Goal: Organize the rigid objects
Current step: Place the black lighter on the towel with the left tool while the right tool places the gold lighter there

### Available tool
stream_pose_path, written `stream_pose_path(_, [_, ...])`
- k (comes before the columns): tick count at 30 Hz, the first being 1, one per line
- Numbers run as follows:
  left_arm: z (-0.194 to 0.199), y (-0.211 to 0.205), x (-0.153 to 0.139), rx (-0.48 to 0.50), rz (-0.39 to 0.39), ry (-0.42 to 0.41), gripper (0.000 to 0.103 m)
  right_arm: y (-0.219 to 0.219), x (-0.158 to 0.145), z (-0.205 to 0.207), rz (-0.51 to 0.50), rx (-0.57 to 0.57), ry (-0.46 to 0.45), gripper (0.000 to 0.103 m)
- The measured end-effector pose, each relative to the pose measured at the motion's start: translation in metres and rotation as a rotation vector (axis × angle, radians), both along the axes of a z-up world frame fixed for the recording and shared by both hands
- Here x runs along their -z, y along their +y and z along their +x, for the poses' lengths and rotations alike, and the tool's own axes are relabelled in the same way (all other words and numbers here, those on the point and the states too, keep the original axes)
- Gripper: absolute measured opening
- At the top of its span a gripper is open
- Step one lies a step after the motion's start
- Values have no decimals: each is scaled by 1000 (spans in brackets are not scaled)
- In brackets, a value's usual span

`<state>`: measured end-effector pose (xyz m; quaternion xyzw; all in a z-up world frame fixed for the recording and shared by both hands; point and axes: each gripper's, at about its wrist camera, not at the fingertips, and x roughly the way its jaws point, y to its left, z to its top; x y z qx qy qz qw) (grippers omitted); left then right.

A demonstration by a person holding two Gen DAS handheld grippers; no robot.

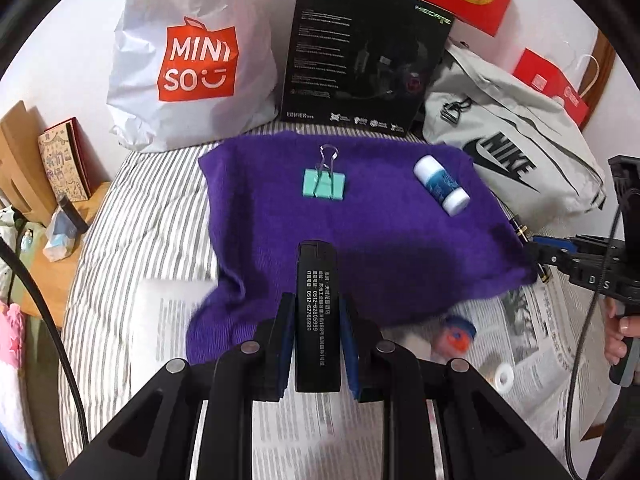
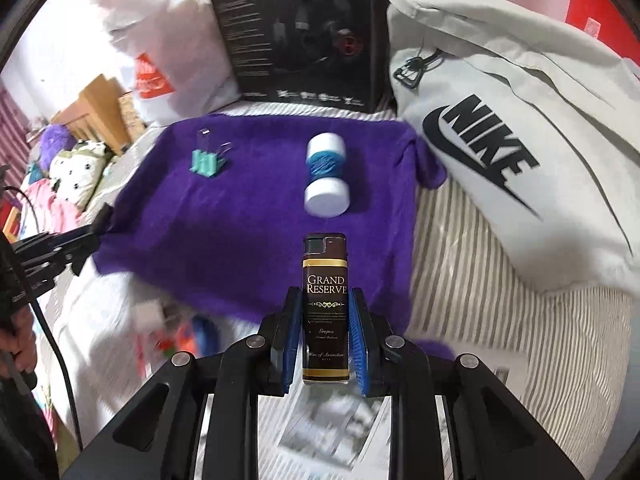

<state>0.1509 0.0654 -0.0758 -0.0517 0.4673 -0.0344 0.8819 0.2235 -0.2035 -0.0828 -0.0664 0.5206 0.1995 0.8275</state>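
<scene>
My left gripper (image 1: pixel 316 344) clamped a black lighter (image 1: pixel 317 312); my right gripper (image 2: pixel 323 340) clamped a brown lighter (image 2: pixel 325 304), both above the purple towel (image 1: pixel 360 232). I judged each should be set down flat beside the binder clip (image 1: pixel 325 185).

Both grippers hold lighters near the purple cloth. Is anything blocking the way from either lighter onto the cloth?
Nothing visible does. The near part of the purple cloth is bare ahead of both lighters; the green binder clip and white-capped bottle lie farther back.
</scene>
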Motion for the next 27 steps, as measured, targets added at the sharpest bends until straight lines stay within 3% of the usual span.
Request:
stream_pose_path(15, [76,3,23,7,4,49,21,28,35,89,-108,34,3,23])
stream_pose_path(27, [107,9,53,-10,5,99,21,41,59,117,-110,13,18,23])
